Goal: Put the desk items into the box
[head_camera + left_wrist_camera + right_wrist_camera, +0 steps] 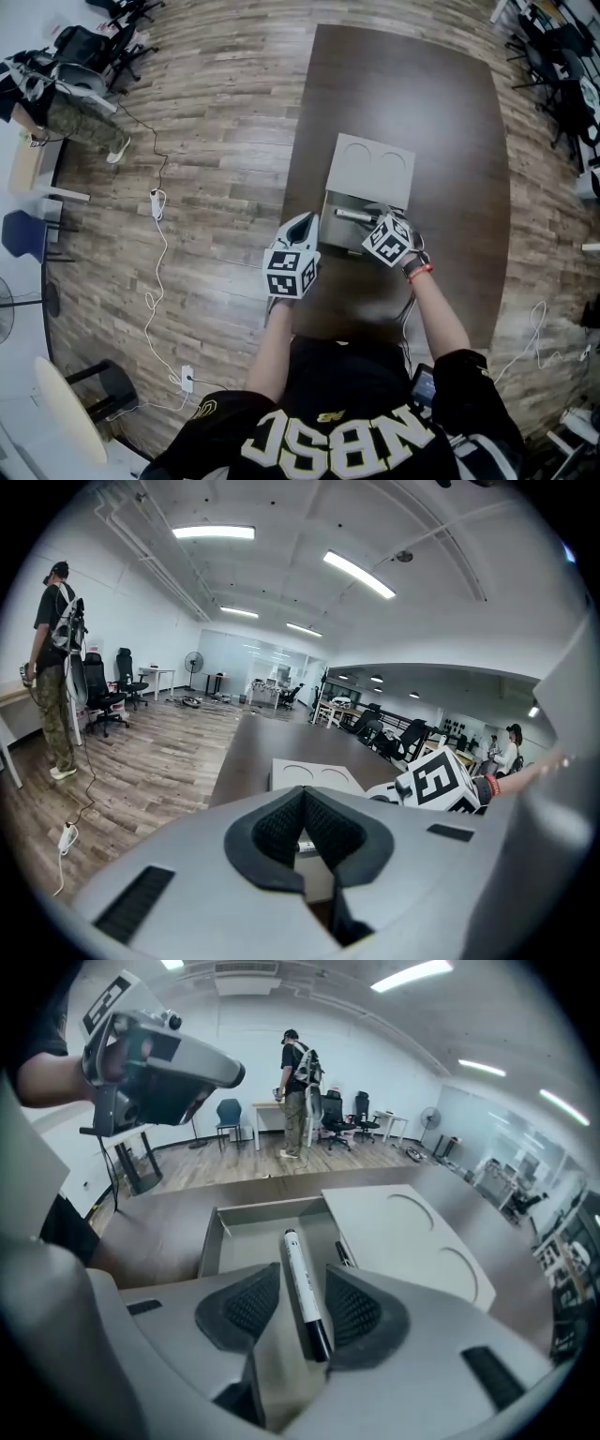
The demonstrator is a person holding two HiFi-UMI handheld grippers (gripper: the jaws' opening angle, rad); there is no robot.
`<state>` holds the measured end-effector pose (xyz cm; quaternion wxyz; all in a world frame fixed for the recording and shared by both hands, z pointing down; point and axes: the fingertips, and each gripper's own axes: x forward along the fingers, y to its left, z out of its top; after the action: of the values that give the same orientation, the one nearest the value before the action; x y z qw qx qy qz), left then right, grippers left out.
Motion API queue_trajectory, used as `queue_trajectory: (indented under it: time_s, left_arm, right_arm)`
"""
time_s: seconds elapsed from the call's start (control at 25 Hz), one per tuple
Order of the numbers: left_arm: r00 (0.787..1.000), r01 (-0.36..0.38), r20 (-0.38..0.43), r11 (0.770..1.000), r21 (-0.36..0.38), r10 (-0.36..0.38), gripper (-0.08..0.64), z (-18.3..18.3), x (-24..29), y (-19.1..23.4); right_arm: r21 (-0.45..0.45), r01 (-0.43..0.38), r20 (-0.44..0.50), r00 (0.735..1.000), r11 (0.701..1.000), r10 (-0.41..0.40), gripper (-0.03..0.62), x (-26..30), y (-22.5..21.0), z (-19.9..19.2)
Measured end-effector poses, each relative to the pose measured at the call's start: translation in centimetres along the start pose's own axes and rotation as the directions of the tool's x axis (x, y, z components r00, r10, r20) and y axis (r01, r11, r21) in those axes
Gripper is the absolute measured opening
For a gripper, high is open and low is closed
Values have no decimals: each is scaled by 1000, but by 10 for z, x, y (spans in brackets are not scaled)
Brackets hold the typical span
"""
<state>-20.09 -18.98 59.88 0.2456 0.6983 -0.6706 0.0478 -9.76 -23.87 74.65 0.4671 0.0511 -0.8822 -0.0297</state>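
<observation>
The grey box [328, 212] stands open on the dark table [441, 141], its lid [370, 167] folded away from me. A white marker with a black cap [300, 1279] lies inside it, beside a thin dark pen [343, 1253]; in the head view the marker [354, 215] lies across the box. My right gripper [302, 1283] hovers over the box, open, its pads on either side of the marker without pressing on it. My left gripper [302, 225] is held left of the box, fingertips together and empty, pointing along the table [302, 794].
The table's near edge is just in front of me. A white cable and power strip [156, 202] lie on the wood floor to the left. A person [56, 667] stands far off by office chairs [112, 691].
</observation>
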Motion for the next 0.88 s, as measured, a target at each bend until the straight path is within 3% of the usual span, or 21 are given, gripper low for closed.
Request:
queue_trajectory:
  time_s: [0.12,0.24,0.52,0.88]
  left_arm:
    - [999,32,5,999,10,-32,8,5,5,-5]
    - [997,71,9,997,29,-71,8,9,14,-18]
    - [986,164,14,984,66,-165,8,18,25,-55]
    - [962,260,40,954,150,-269,8,43,23,-104]
  right_arm:
    - [150,36,60,997,988,-45,158,-22,-4,0]
    - [281,97,101,986,955,-130,147,-48,-11,-5]
    - [527,256,122,921,810,-370,117,-111,-26,-26]
    - [677,357,113,814,644,-570,92,-194,-35,-50]
